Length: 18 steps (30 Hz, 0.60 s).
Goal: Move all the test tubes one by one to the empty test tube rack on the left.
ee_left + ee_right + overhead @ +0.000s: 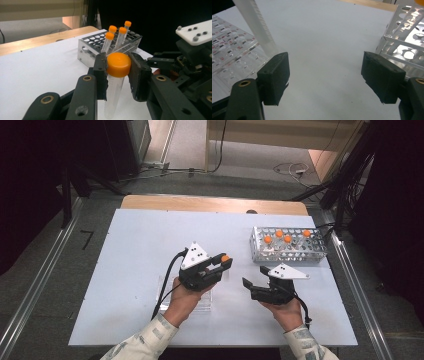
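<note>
My left gripper [117, 72] is shut on a clear tube with an orange cap [119, 64], its pads pressing the cap from both sides while the tube body hangs below. From the high view that gripper [222, 263] sits mid-table with the cap [225, 258] at its tip. A metal tube rack [288, 251] at the right back holds several orange-capped tubes [278, 234]. My right gripper [254, 276] is in front of the rack, open. Its jaws [325, 75] stand wide apart with nothing between them, and the held tube [255, 25] slants at upper left.
A clear acrylic rack [229, 52] lies flat on the white table [140, 245] under the left hand. The metal rack [402, 37] is close to the right jaw. A wooden strip [210, 203] borders the far edge, with cables on the floor beyond.
</note>
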Motion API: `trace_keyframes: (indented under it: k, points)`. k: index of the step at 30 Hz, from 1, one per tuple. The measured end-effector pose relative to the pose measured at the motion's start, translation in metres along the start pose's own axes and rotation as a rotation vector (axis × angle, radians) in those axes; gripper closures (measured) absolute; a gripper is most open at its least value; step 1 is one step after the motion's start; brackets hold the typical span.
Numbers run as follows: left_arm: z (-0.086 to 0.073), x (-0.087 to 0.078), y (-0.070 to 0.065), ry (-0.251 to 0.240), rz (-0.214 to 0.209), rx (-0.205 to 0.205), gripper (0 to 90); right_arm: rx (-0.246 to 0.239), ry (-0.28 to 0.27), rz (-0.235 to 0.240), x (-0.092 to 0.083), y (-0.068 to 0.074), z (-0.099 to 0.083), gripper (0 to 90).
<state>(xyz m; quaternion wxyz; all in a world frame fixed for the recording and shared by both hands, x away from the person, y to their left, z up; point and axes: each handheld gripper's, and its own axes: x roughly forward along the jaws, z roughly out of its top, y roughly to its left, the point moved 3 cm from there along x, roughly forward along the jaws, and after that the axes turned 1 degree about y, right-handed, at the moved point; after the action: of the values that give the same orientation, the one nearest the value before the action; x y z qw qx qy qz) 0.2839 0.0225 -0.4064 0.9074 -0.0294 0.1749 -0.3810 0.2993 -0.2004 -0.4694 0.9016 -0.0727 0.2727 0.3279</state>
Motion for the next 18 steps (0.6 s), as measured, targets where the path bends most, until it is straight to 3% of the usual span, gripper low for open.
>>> trace_keyframes:
  k: [14, 18]
  points:
    - [0.008, -0.031, 0.011, -0.03, 0.017, -0.002, 69.3, 0.009, 0.01, -0.012, 0.002, -0.003, -0.002, 21.7]
    - [0.006, -0.038, 0.015, -0.021, 0.038, 0.014, 69.3, 0.009, 0.011, -0.012, 0.002, -0.003, -0.002, 21.7]
